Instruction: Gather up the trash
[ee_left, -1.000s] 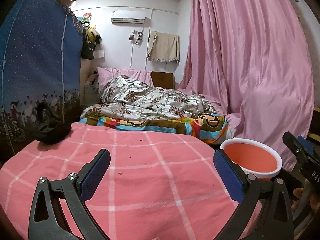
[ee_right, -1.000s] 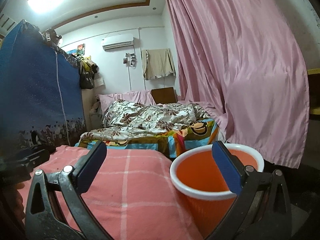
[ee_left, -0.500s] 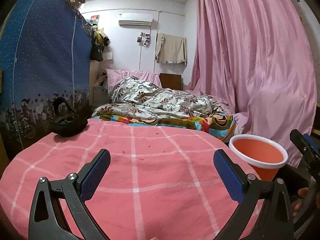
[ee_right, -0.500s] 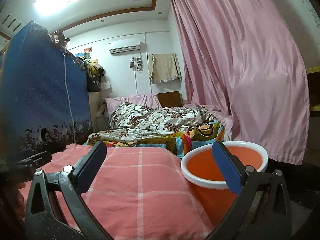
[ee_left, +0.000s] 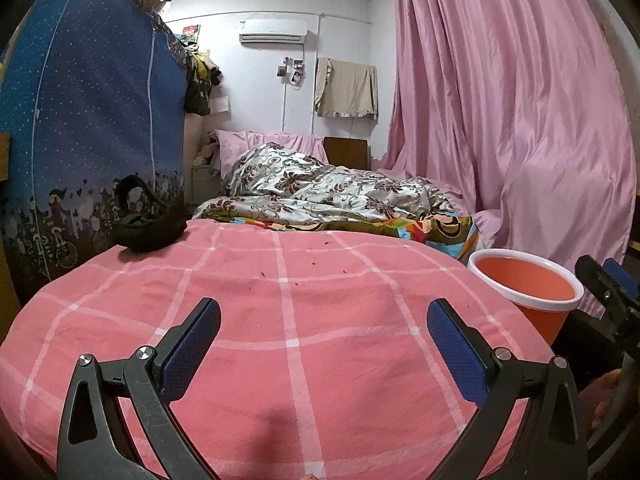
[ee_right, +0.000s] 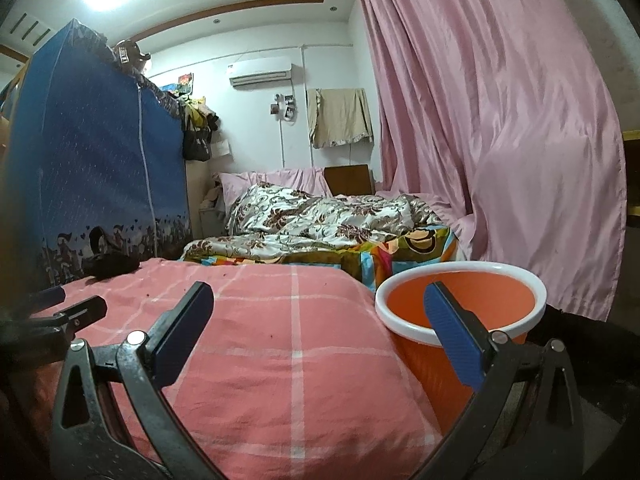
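An orange bucket with a white rim [ee_left: 528,292] [ee_right: 460,304] stands at the right end of a pink checked cloth surface [ee_left: 280,320] [ee_right: 260,320]. Small dark crumbs [ee_left: 262,273] dot the cloth's far half. My left gripper [ee_left: 324,340] hovers open over the cloth's near part, nothing between its blue pads. My right gripper [ee_right: 316,332] is open too, its right finger in front of the bucket's rim. The right gripper's tip [ee_left: 608,288] shows at the left wrist view's right edge, and the left gripper's tip [ee_right: 72,312] at the right wrist view's left edge.
A black bag [ee_left: 148,228] [ee_right: 110,262] lies on the cloth's far left corner. Beyond is a bed with a flowered quilt [ee_left: 320,196] [ee_right: 320,216]. A blue fabric wardrobe [ee_left: 92,140] stands on the left and a pink curtain [ee_left: 520,120] hangs on the right.
Both views have swung to the right and risen a little; the bucket now sits farther right in each view. Both grippers stay open.
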`<control>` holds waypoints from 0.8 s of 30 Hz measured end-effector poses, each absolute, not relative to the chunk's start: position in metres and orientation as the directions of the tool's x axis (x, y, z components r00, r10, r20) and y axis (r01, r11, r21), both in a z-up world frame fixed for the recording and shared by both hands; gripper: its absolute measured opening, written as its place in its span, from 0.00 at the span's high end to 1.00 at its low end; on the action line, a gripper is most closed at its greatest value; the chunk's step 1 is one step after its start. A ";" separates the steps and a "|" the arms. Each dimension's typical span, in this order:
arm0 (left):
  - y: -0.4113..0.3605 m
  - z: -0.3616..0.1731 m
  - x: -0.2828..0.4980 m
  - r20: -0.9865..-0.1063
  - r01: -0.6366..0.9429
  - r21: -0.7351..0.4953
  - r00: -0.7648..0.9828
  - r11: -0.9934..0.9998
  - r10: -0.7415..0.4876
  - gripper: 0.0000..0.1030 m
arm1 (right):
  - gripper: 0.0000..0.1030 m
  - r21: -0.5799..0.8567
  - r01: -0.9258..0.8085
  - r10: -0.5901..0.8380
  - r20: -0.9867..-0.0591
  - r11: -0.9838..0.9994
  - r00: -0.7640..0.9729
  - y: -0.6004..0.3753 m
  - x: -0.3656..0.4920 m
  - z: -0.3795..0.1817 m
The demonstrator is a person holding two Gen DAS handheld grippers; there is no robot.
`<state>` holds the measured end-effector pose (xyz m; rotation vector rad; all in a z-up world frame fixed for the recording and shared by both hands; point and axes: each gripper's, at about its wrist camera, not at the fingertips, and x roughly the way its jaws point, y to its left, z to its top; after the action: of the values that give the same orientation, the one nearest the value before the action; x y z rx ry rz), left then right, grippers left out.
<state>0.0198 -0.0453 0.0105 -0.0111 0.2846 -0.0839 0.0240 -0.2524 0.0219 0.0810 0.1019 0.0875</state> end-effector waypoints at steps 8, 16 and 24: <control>-0.044 0.004 0.022 -0.261 0.090 0.009 0.962 0.996 -0.084 0.02 | 0.00 0.075 -0.074 0.084 -0.136 0.994 0.987 -0.251 0.032 0.009; -0.037 -0.004 0.031 -0.286 0.085 -0.013 0.954 0.996 -0.085 0.02 | 0.00 0.068 -0.072 0.083 -0.168 0.995 0.982 -0.253 0.041 0.001; -0.036 -0.005 0.032 -0.280 0.087 0.005 0.956 0.996 -0.082 0.02 | 0.00 0.054 -0.080 0.088 -0.173 0.995 0.981 -0.248 0.043 -0.002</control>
<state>0.0317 -0.0362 -0.0051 0.0169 0.2833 -0.0861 0.0434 -0.2479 -0.0017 0.0464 0.1759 0.0845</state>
